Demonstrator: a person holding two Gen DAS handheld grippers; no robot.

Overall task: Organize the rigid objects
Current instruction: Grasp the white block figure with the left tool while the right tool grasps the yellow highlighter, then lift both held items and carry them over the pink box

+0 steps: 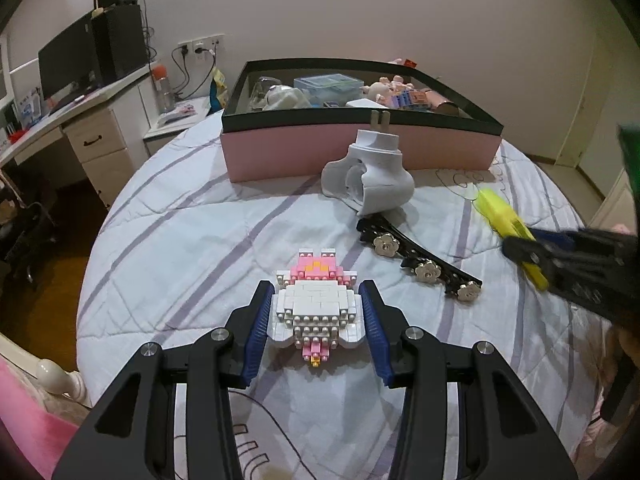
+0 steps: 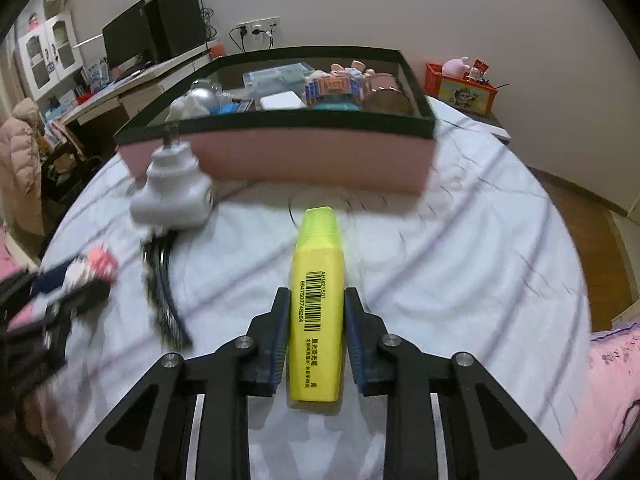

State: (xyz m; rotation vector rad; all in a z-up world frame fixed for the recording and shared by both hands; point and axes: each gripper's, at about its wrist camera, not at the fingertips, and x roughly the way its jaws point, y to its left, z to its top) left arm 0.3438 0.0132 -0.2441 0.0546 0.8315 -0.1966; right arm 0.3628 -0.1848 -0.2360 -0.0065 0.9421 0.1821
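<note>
While the left tool (image 1: 316, 316) clasps a small white-and-pink toy figure built of tiny plastic bricks (image 1: 316, 304) between its blue ribbed pads, the figure lies flat on the bed's white quilt with pale purple stripes (image 1: 180, 240), its pink end toward the box. The right tool (image 2: 316, 320) is clenched on a flat yellow plastic highlighter with a barcode label (image 2: 318, 300), its pads pressing the long sides of the marker, whose lighter cap end points toward the box; whether the marker is lifted off the quilt cannot be told. Ahead of both tools stands a wide pink cardboard box with a black rim (image 1: 360, 152), already holding a mix of small things, among them a clear blue plastic case and a pale plush toy. Just in front of the box's near wall sits a white plastic plug-in device with two metal prongs pointing up (image 1: 370, 172). Close beside it, on the near side, lies a long black hair clip set with silver flower studs (image 1: 420, 258), stretching between the plug-in device and the right tool as seen from the left wrist.
</note>
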